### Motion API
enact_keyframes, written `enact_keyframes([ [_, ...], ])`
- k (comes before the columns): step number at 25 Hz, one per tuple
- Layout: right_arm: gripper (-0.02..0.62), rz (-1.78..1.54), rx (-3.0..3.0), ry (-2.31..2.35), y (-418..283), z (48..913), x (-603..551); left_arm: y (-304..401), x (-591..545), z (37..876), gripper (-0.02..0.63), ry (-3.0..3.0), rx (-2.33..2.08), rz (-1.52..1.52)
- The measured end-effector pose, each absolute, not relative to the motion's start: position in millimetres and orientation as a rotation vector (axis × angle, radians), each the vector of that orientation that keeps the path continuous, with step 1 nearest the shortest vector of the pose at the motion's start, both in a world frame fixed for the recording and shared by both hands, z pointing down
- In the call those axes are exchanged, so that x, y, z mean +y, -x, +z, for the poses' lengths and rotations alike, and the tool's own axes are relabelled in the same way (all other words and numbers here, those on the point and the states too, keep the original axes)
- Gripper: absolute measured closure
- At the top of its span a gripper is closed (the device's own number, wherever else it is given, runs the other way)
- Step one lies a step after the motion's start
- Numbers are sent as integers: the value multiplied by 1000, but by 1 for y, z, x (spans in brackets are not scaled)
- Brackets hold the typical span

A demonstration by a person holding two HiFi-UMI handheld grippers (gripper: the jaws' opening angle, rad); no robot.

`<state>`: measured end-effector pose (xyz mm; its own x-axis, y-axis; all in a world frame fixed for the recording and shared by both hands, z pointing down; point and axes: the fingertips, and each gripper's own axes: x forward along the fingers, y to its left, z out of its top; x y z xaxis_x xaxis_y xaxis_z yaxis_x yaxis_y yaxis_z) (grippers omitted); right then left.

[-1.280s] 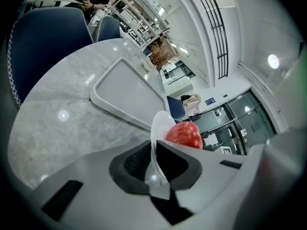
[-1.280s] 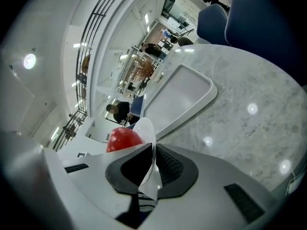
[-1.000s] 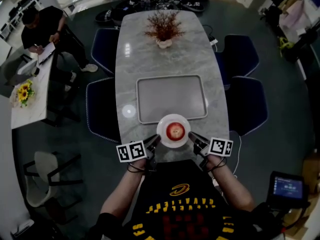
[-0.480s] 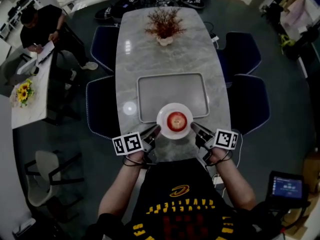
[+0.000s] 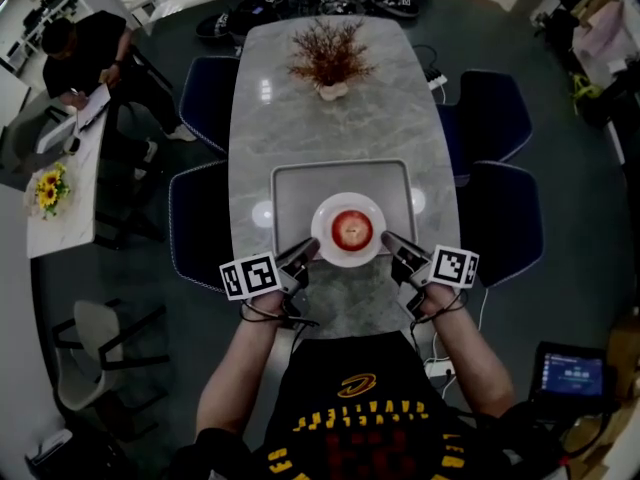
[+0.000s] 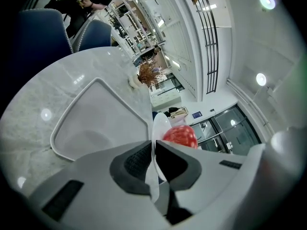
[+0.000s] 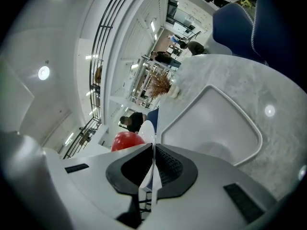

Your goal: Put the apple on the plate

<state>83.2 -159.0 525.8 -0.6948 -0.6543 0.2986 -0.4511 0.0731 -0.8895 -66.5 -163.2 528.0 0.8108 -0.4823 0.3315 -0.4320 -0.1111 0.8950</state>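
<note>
A red apple (image 5: 351, 228) lies in the middle of a white plate (image 5: 326, 215). The plate hangs above the near edge of a grey tray (image 5: 290, 183) on the marble table (image 5: 330, 128). My left gripper (image 5: 301, 256) is shut on the plate's left rim and my right gripper (image 5: 393, 247) is shut on its right rim. In the left gripper view the plate's edge (image 6: 154, 169) runs between the dark pads, with the apple (image 6: 181, 135) beyond. The right gripper view shows the same: the rim (image 7: 151, 169) pinched, the apple (image 7: 126, 140) to the left.
A dried-flower pot (image 5: 329, 63) stands at the table's far end. Blue chairs (image 5: 495, 118) line both long sides. A person (image 5: 85, 63) sits at a side desk to the left, by yellow flowers (image 5: 48, 190). A small screen (image 5: 574, 375) sits low on the right.
Both grippers have carried the plate with the apple up and away from me, from the table's near edge to over the tray's near edge. The grip on both rims has held.
</note>
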Motion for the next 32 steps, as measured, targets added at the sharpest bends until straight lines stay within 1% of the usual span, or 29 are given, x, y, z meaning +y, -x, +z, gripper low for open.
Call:
enact_keyframes([
  [4, 566, -1803, 2051, 1226, -101, 544, -177, 57, -187, 533, 575, -1732, -715, -47],
  [12, 566, -1806, 2094, 1191, -101, 561, -218, 55, -224, 553, 575, -1696, -732, -34],
  [32, 566, -1949, 2056, 1231, -104, 658, -275, 49, -278, 658, 575, -1569, -736, 102],
])
